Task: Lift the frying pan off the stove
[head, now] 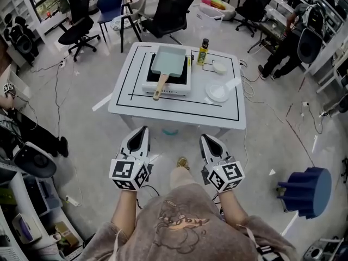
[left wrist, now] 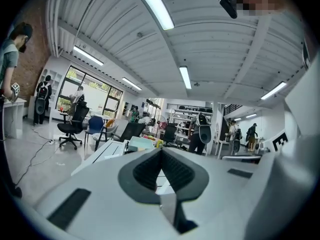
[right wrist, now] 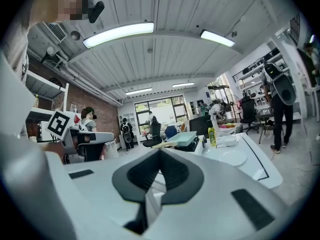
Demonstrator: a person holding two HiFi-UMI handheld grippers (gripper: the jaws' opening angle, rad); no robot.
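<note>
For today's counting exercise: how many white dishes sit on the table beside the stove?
2: a small bowl next to the bottle, and a plate nearer the camera. None seems hidden.

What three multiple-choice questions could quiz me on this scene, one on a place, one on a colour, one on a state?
1. Where is the frying pan? A on the stove; B beside the stove; C held in a gripper.
2. What colour is the bottle? A red; B yellow; C blue.
3. How are the left gripper and right gripper? A wide open; B shut on the pan's handle; C shut, empty.

1 A: the pan rests on the stove.
2 B: its body is yellow under a dark cap.
3 C: each gripper view shows jaws together with nothing between, short of the table.
</note>
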